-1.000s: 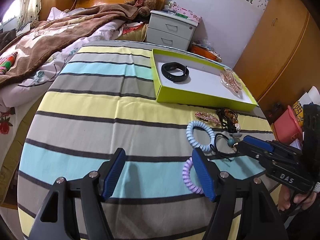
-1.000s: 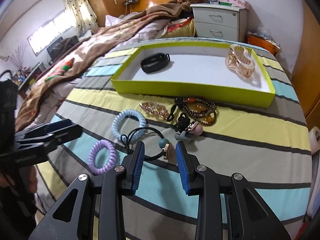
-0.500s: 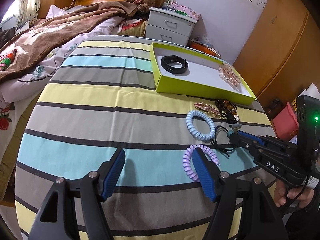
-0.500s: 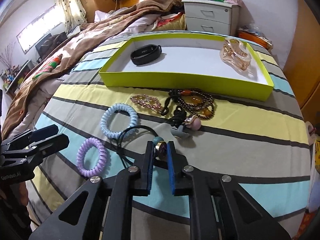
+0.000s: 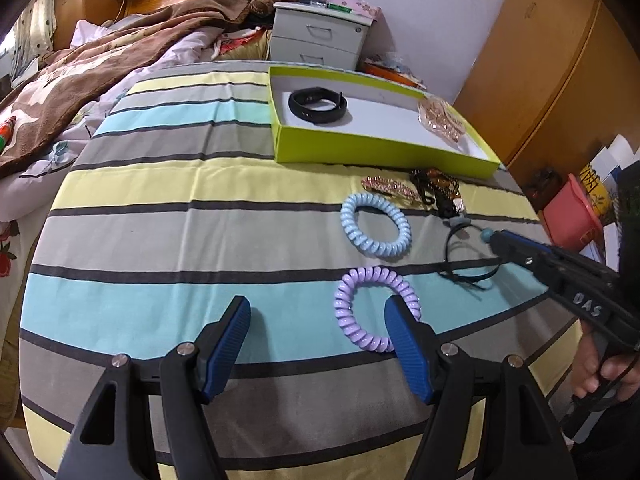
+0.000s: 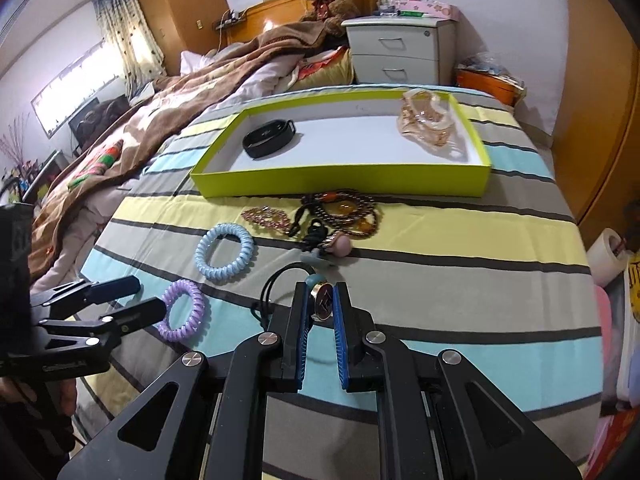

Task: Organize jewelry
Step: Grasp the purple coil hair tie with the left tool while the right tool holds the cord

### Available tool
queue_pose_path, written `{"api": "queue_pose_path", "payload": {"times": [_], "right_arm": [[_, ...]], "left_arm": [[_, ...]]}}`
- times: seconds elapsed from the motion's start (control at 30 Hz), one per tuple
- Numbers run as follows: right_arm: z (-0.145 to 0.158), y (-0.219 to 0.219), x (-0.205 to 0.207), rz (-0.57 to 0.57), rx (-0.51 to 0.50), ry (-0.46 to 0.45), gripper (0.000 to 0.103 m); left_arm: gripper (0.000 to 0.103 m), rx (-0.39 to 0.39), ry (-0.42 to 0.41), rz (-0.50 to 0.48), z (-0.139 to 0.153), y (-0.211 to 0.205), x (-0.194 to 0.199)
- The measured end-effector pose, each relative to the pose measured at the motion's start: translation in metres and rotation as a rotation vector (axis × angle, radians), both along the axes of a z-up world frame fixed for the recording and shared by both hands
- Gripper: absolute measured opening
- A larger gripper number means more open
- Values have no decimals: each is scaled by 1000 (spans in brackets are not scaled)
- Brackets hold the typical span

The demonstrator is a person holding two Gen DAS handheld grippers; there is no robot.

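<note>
Here, right gripper (image 6: 322, 306) clamps the pendant (image 6: 323, 302); left gripper (image 5: 318, 322) gapes empty. Next: carry it to the tray (image 6: 340, 184).

2 coil ties (image 5: 375, 230), 1 tray (image 5: 372, 151).

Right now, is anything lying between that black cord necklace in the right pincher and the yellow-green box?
Yes. Between the black cord necklace, clamped in the right gripper, and the yellow-green box lies a tangle of dark beaded jewelry on the striped cloth; lifting over it would probably clear it.
</note>
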State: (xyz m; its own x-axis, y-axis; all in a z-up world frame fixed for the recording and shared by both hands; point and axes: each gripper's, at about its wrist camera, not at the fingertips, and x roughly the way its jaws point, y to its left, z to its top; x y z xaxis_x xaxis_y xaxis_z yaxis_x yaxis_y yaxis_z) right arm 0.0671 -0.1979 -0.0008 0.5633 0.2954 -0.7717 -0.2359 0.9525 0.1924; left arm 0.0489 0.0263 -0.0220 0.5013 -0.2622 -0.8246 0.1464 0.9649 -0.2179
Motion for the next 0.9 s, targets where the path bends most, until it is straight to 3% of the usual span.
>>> {"api": "queue_pose_path", "payload": {"times": [0.17,0.4,0.53,0.77,0.9], "right_arm": [[6,-6,-5,-7,7,-23,12],[7,-9,-9,-4,16,-35,12],[7,-11,-11,-5,20,-34,12],[7,-12,-12,-9,20,-36,12],[8,-12,-12,-12,20,-39,12]], "left_arm": [[70,51,-11,6,-1,-8,1],[58,203,-41,-24,-4,-28,1],[38,203,-51,-55,-2,-34,2],[13,187,-55,-58,-1,-38,3],[11,164,-56,-43,0,-35,3]]}}
